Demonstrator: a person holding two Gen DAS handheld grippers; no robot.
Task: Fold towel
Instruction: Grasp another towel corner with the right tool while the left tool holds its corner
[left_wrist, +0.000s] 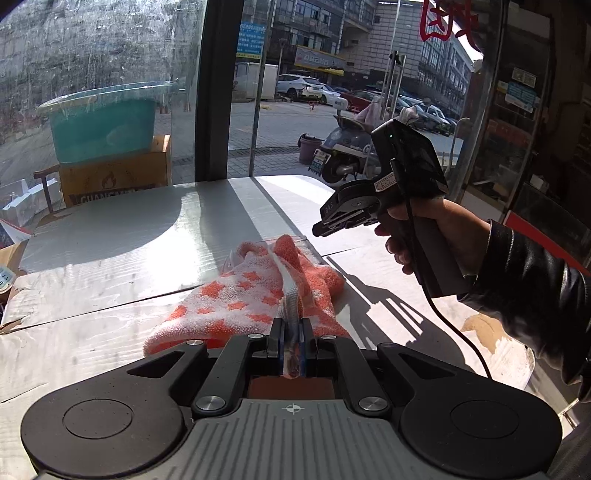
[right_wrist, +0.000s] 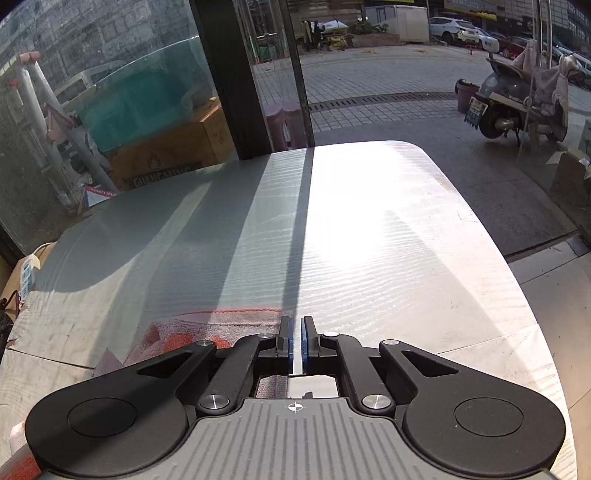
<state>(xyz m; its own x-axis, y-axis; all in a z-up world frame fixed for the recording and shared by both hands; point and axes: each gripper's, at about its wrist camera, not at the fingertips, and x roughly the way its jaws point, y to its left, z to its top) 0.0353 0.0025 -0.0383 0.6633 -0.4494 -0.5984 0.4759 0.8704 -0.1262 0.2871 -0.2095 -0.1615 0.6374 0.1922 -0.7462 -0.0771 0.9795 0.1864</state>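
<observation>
Table (left_wrist: 110, 236): broad white top, lit by sun and crossed by window-frame shadows; rounded far corner on the right, far edge against the glass. Most of the surface lies bare, giving wide room to spread and turn cloth.

Towel (left_wrist: 243, 299): orange with white star pattern, bunched in a loose heap near the table's near-middle, well clear of every edge. One hem strip rises taut out of the heap.

Left gripper (left_wrist: 291, 332): jaws nearly together, pinching that lifted hem.

Right gripper (left_wrist: 325, 225): held in a hand with a dark sleeve, above and just right of the heap, jaws drawn together on nothing; its own camera shows daylight between the pads.

Step, as judged: picking up corners to spread the towel. The next move likely calls for the right jaws to part and take a second corner.
</observation>
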